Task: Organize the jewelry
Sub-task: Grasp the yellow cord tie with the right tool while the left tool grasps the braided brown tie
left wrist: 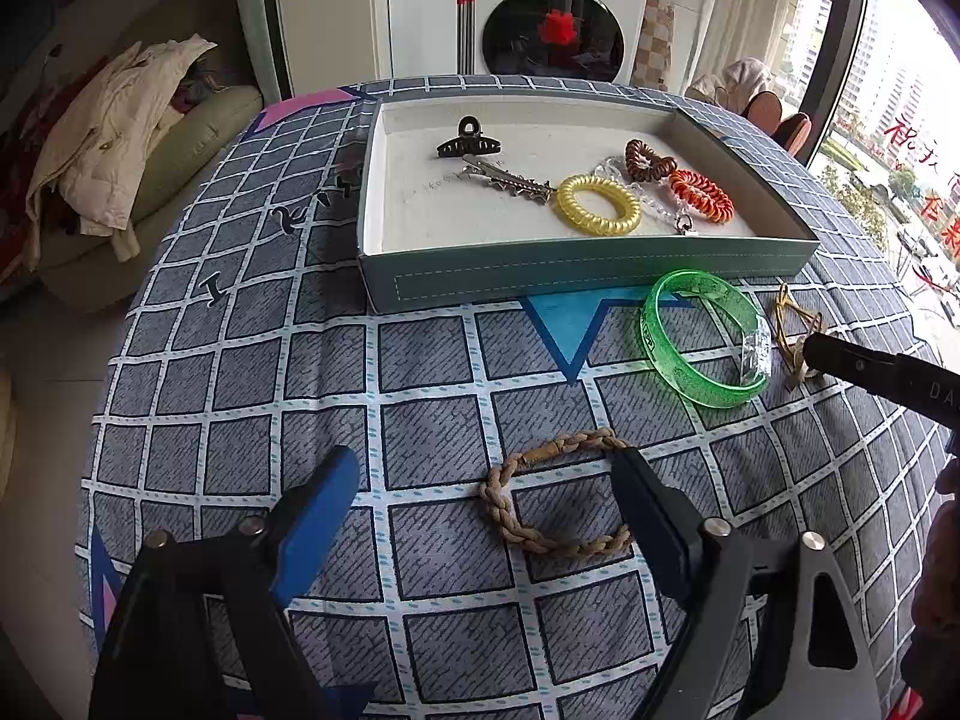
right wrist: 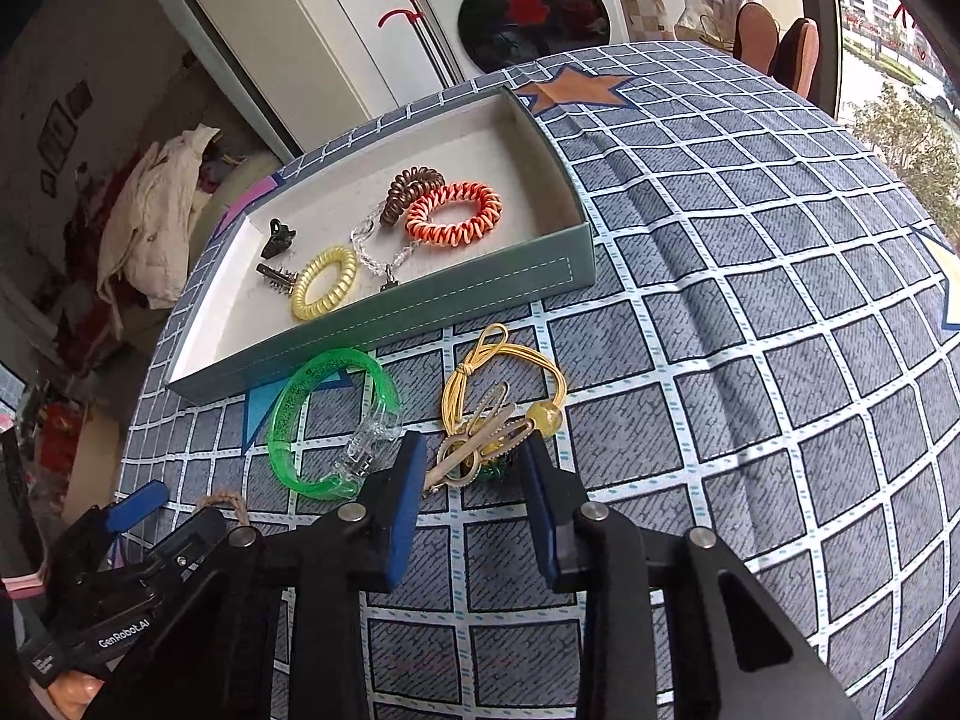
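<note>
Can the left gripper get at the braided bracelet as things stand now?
Probably yes. The left gripper is open, its fingers already either side of the braided bracelet, which lies flat on the cloth with nothing over it.

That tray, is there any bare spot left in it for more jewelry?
Yes. The tray is bare along its left side, left of the black claw clip, and in front of the silver clip. Its right half is crowded around the yellow coil and orange coil.

Each black hand-held gripper (right wrist: 474,468) bears blue-padded fingers (left wrist: 318,504), silver screws, seemingly "GenRobot.AI" lettering.
</note>
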### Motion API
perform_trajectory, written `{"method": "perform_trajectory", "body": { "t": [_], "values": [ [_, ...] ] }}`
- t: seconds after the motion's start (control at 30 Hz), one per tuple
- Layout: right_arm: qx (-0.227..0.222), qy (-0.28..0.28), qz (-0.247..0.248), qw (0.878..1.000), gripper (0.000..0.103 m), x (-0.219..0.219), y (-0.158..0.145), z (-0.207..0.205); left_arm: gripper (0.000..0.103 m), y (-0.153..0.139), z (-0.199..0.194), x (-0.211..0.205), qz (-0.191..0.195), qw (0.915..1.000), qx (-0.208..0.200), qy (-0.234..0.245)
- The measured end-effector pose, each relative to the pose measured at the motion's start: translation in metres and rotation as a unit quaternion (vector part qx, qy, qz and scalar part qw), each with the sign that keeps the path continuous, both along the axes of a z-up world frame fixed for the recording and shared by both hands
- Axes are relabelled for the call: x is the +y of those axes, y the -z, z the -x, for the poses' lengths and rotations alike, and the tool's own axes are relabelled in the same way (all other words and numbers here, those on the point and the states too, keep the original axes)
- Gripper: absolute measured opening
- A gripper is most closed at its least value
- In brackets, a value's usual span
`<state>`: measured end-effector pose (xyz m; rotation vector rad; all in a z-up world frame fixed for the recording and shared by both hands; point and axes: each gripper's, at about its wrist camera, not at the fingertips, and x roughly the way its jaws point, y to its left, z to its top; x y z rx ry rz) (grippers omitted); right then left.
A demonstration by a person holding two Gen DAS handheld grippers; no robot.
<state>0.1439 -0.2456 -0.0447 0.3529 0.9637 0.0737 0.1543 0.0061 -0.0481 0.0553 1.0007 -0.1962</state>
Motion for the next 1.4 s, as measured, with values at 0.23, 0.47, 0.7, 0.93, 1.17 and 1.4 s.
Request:
{"method": "perform_trajectory", "body": {
  "t": [0.23, 0.47, 0.7, 0.93, 1.17, 1.4],
  "values": [
    [-0.014, -0.004, 0.016, 1.000, 0.006, 0.002, -0.005, 0.003, 0.083, 0.002, 0.004, -0.008, -0.014, 0.9996, -0.004, 0.023],
    [-0.017, -0.017, 0.020, 1.000, 0.005, 0.002, -0.010, 0.009, 0.058, -0.001, 0.008, -0.014, -0.012, 0.9988, -0.011, 0.046],
    [0.006, -0.004, 0.050, 0.999, 0.010, -0.012, -0.008, -0.003, 0.056, -0.002, 0.008, -0.015, -0.012, 0.9988, -0.011, 0.046],
    [0.018, -0.013, 0.063, 0.998, 0.011, -0.013, -0.001, -0.014, 0.056, -0.002, 0.008, -0.016, -0.012, 0.9988, -0.011, 0.046],
    [0.013, 0.001, 0.059, 0.998, 0.012, -0.018, -0.005, -0.020, 0.057, -0.002, 0.008, -0.016, -0.012, 0.9988, -0.012, 0.046],
    [0.010, -0.009, 0.061, 0.998, 0.025, -0.009, -0.006, -0.027, 0.057, -0.002, 0.008, -0.015, -0.009, 0.9990, -0.009, 0.044]
  ]
}}
